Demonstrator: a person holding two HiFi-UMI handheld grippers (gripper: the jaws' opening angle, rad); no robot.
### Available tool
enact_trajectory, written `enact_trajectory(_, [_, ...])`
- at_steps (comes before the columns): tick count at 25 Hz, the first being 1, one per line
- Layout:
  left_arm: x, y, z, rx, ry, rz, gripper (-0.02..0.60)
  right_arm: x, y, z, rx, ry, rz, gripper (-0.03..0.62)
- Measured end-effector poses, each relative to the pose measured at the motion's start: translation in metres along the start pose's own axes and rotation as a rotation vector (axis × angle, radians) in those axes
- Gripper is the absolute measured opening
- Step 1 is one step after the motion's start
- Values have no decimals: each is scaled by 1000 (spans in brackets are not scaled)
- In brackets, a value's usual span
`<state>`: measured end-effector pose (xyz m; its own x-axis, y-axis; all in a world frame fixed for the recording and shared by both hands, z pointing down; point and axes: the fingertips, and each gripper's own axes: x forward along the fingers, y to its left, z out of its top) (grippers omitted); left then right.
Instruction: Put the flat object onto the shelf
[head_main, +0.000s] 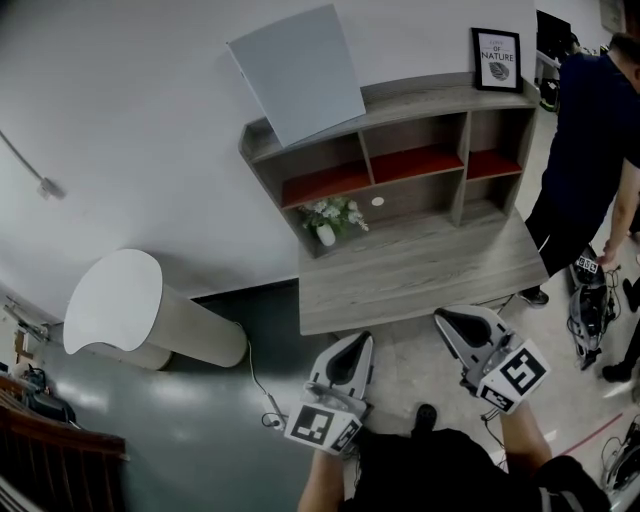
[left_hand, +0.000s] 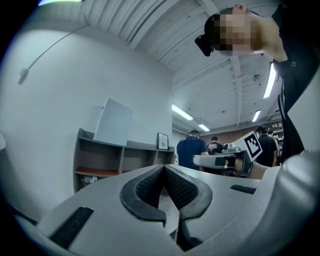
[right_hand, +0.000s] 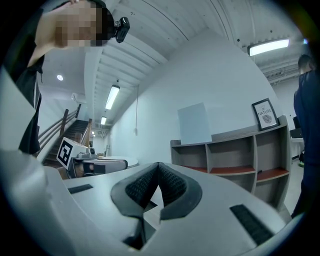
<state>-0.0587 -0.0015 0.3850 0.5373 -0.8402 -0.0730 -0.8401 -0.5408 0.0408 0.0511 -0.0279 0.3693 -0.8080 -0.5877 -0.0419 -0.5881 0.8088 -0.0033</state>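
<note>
Atop the shelf (head_main: 425, 93), flat panel (head_main: 298, 72) against wall (head_main: 140, 110), framed picture (head_main: 496, 59) rightward; vase (head_main: 326, 234) on desk (head_main: 420, 272) below.

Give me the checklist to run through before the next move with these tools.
1. Left tool empty, jaws together: ok.
2. Right tool empty, jaws together: ok.
3. Flat board on top of the shelf, leaning on the wall: ok.
4. Board apart from the framed picture: ok.
5. Space around the shelf free of people: not ok, a person stands close to its right end.
6. Board steady where it leans: cannot tell.
</note>
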Motion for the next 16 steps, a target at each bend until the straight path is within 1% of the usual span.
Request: enact_trajectory(16, [9, -12, -2, 5, 12, -6, 14, -9, -9, -3, 2, 3, -3, 11])
